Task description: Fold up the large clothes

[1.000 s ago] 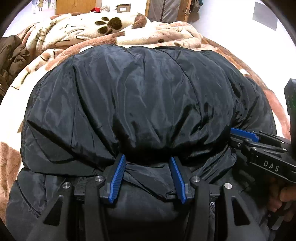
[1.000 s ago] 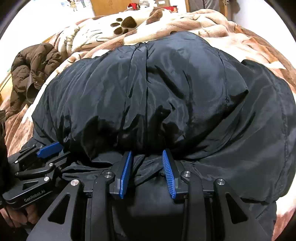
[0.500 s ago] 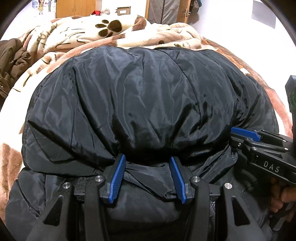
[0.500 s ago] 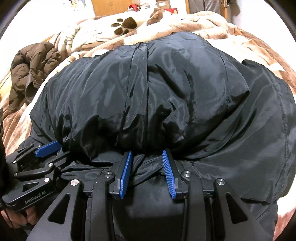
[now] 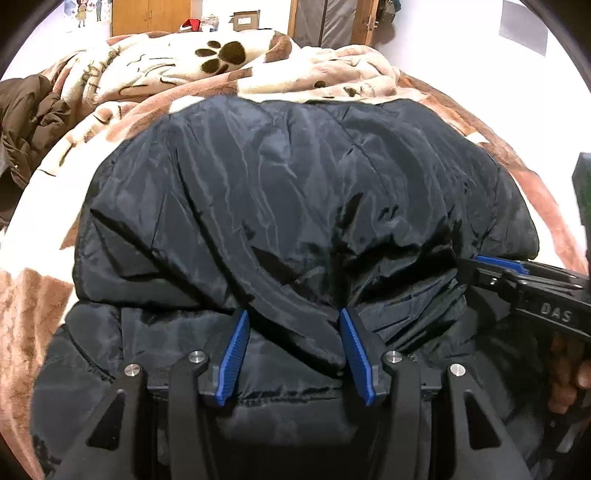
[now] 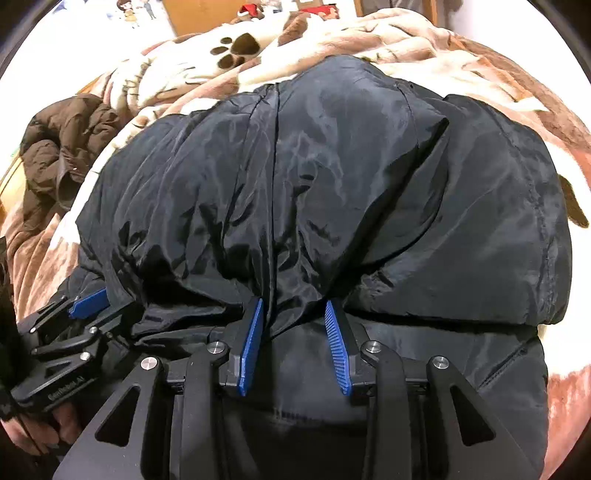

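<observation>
- Far left on the bed, a brown coat (image 5: 26, 122) lies crumpled in a heap, well apart from the work.
- A paw-print blanket (image 5: 221, 59) in cream and brown covers the bed, and on top of it, right in the middle, lies the black puffer jacket (image 5: 295, 192).
- The jacket is already doubled over. Its long side runs left to right across the bed, and the folded upper layer bulges away from the person toward the far side of the bed. I cannot tell which end is collar or hem.
- The left gripper (image 5: 291, 325) has its blue pads part-way closed, pinching a bunch of the jacket's near edge; the cloth pulls into taut creases at the pads.
- Just to its right, the right gripper (image 6: 293, 314) grips the same near edge the same way, with a narrower gap and the fabric gathered into a ridge between its pads.
- Both tongs point steeply down at the jacket, side by side.
- Wooden cupboards (image 5: 147, 16) stand against the back wall.
</observation>
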`<state>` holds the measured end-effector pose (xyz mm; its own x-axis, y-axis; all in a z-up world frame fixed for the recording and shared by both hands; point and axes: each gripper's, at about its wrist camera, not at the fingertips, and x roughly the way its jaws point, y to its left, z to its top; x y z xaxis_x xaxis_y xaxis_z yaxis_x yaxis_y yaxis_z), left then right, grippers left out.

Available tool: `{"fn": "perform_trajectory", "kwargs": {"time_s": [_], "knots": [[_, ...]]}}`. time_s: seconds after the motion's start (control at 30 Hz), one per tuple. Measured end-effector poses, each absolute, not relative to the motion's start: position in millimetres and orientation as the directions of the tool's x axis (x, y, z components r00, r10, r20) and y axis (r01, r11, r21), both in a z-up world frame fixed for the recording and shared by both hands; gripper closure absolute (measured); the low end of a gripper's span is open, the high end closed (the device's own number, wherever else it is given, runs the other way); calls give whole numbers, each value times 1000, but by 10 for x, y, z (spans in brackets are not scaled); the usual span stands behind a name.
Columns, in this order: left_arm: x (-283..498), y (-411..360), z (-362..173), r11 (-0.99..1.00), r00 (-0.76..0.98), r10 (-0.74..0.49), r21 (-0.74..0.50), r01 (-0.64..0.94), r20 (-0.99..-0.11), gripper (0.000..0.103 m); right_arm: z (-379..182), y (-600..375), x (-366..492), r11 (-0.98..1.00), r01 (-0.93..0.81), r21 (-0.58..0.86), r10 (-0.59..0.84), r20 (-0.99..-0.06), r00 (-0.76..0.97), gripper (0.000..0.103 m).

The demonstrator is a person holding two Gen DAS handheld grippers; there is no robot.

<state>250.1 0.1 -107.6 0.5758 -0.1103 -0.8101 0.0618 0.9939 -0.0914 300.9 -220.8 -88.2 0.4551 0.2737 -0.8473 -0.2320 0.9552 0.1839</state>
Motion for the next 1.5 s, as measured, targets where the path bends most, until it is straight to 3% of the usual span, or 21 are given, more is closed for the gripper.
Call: {"fn": "perform_trajectory", "kwargs": {"time_s": [0.33,0.57,0.73,1.2,1.5], "knots": [[1896,58,-648,994,610,-112,-94,62,-784,50,-269,-2514,2317,956,-235,177,282,-778,562,67],[1247,170,-560,992,611,-109,-120,23,-784,50,-153,-2728,1687,970,-205,129,227,-778,586,66],[869,271,-530,992,607,-95,-123,-4,-789,50,-200,-2843,1282,973,-199,115,212,-788,578,55],[433,833,-494,992,639,35,-52,-116,-768,42,-474,-3486,789,988,-46,148,149,-825,545,52],[534,1244,-892,975,569,82,-52,-216,-818,39,-712,-3780,861,977,43,210,161,-850,501,47]]}}
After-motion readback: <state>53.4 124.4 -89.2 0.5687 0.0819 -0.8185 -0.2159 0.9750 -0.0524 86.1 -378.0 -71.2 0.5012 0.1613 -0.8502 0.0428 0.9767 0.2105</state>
